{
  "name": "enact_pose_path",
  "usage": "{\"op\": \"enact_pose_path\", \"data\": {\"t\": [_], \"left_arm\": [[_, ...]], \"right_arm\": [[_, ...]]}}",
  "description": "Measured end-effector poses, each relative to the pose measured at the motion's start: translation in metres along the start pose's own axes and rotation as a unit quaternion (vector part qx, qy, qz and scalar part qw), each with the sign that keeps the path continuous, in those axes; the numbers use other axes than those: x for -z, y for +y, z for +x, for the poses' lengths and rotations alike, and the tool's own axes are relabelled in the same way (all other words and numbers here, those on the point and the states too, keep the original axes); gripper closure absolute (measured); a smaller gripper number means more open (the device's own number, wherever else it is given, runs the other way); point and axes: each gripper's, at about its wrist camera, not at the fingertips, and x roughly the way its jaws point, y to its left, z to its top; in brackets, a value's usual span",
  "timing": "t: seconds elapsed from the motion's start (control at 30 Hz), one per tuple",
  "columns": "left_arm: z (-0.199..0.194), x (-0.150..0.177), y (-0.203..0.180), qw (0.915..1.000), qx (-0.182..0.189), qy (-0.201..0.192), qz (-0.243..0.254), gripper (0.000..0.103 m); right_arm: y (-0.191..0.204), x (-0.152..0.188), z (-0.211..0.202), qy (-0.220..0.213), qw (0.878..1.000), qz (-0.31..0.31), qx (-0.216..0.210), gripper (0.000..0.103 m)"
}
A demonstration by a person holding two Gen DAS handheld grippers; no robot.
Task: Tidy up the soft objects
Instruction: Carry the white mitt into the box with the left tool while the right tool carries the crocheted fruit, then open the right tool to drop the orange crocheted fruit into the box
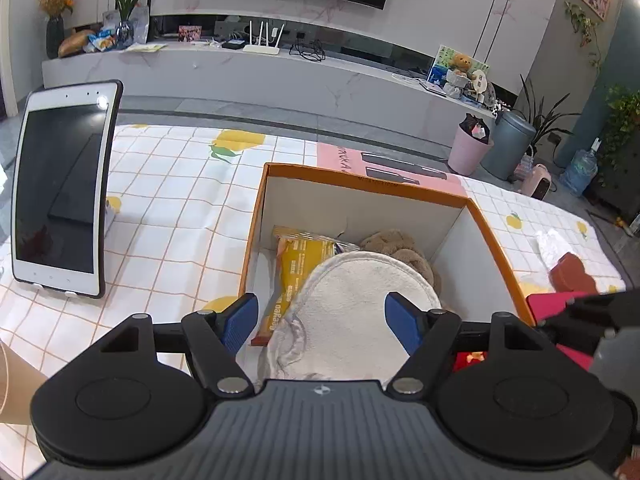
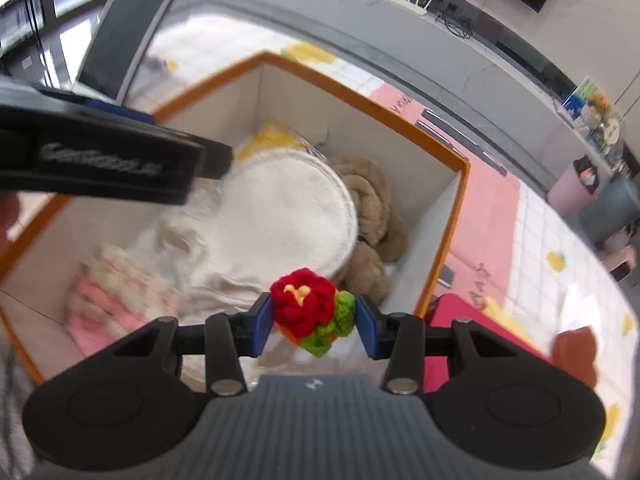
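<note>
Left wrist view: the left gripper [image 1: 322, 320] is seen with its jaws spread wide and nothing held between them, hovering over the near edge of an orange-rimmed cardboard box [image 1: 500, 248]. Directly ahead and below, inside the box, a cream plush slipper [image 1: 352, 292] is laid with its long axis running away from the gripper; a yellow snack packet [image 1: 298, 264] is beside it on the left and a brown plush toy [image 1: 404, 248] behind it on the right. Further left, a tablet [image 1: 60, 188] is propped on the checked tabletop [image 1: 172, 208].

Right wrist view: the right gripper [image 2: 314, 322] is partly closed on a crocheted red flower with green leaves [image 2: 310, 306], pinched from both sides. The flower is held above the box's near right corner, so the open space lies just ahead and down. A pink and white knitted item [image 2: 116, 296] is seen at the left of the box. The right gripper is judged the one placed to drop next.
</note>
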Motion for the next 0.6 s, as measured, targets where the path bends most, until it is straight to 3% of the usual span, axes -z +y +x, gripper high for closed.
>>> {"op": "enact_pose_path", "data": {"t": [0.07,0.17,0.27,0.4,0.6], "left_arm": [[0.001,0.001,-0.004,0.9999,-0.005,0.003,0.013,0.018],[0.003,0.003,-0.007,0.9996,-0.009,0.004,0.027,0.018],[0.000,0.004,-0.007,0.9993,-0.010,-0.005,0.035,0.018],[0.000,0.002,-0.001,0.9997,-0.005,-0.006,0.022,0.018],[0.001,0.005,-0.004,0.9996,-0.008,0.001,0.028,0.018]], "right_arm": [[-0.003,-0.006,0.013,0.036,0.999,-0.011,-0.017,0.059],[-0.001,-0.011,0.023,0.052,0.998,-0.030,0.006,0.059],[0.004,-0.012,0.023,0.046,0.997,-0.050,0.025,0.045],[0.002,-0.012,0.019,0.042,0.998,-0.034,0.012,0.039],[0.003,-0.007,0.004,0.019,1.000,-0.015,-0.020,0.020]]}}
